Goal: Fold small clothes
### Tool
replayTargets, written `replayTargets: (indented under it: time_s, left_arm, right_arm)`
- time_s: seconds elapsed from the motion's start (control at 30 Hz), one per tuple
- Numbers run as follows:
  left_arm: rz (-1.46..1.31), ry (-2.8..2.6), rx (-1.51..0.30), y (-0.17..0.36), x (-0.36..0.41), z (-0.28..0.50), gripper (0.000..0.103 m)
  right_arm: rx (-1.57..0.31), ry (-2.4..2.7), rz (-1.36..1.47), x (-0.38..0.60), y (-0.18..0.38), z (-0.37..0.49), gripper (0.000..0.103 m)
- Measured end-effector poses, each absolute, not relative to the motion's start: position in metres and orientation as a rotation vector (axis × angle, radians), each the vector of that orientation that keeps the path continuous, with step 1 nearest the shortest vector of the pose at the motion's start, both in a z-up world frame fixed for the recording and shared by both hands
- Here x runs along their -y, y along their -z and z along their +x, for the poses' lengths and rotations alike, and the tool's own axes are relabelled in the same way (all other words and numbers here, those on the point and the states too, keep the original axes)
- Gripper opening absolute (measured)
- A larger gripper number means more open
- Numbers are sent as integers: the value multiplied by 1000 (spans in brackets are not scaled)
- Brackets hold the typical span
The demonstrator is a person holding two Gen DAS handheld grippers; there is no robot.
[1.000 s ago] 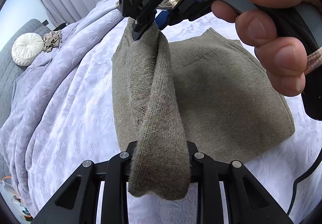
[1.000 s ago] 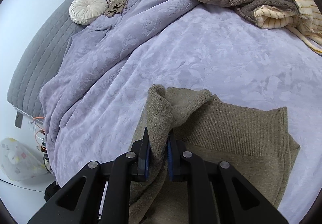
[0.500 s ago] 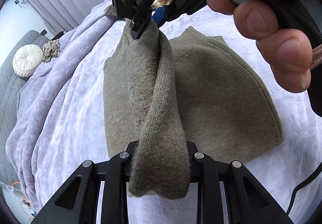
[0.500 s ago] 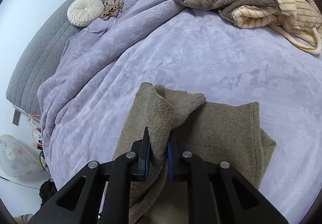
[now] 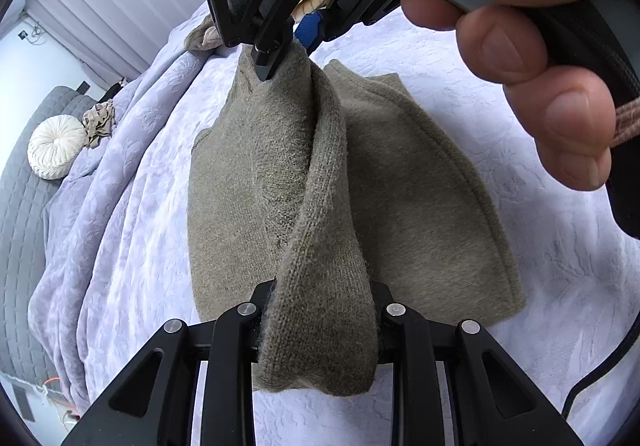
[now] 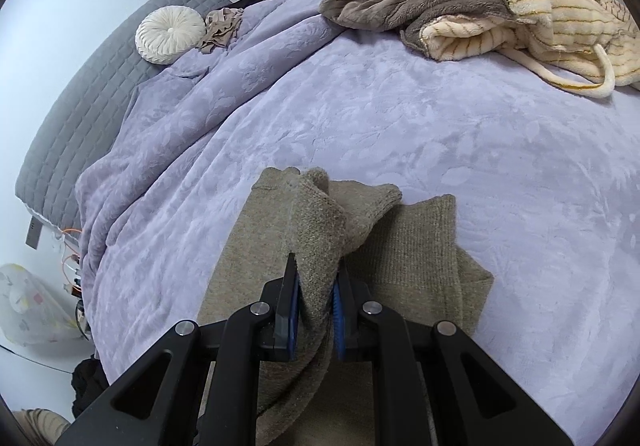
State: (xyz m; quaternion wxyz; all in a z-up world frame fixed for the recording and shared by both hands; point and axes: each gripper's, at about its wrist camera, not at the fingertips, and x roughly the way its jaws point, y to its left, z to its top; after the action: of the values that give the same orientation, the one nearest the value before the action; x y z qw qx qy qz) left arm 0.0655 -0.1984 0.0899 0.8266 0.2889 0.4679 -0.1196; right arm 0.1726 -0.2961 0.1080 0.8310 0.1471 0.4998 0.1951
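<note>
Both tongs, left gripper [image 5: 316, 320] and right gripper [image 6: 315, 306], clenched on olive-brown knitted garment [image 5: 420, 181]; carry level, edge taut, over lilac embossed bedspread [image 6: 400, 117]

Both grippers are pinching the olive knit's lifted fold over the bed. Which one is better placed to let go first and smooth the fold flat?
Probably the left gripper: it holds the knit's loose near end, while the right gripper pins the far end.

Bed with lilac blanket [image 6: 400, 117]. On it: olive knit garment [image 5: 420, 185], brown-and-cream fleece heap [image 6: 480, 9], round white cushion [image 6: 170, 33], beige crumpled cloth [image 6: 222, 27].
</note>
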Motion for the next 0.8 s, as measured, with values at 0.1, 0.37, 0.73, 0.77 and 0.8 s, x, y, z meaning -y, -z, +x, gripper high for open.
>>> replayTargets:
  time_s: [0.1,0.37,0.73,0.77,0.8]
  left_arm:
    - [631,264,-987,-89,201,63,28]
    - [674,282,-998,-77,200,59,29]
    - [684,324,-999,-81,197,65,29]
    - [699,323,-1007,-75,197,65,29]
    - [711,323,-1013,-70,197,66,29]
  right_arm:
    - [-1047,-415,323,307,-108,169,15]
    - [-1056,-396,359,326,-93,160,15]
    - [-1016,-401,381,345,-96,151,15]
    - [-1027,-391,384,348,-89,150,15]
    - [-1039,-382,388,350,-83,150,15]
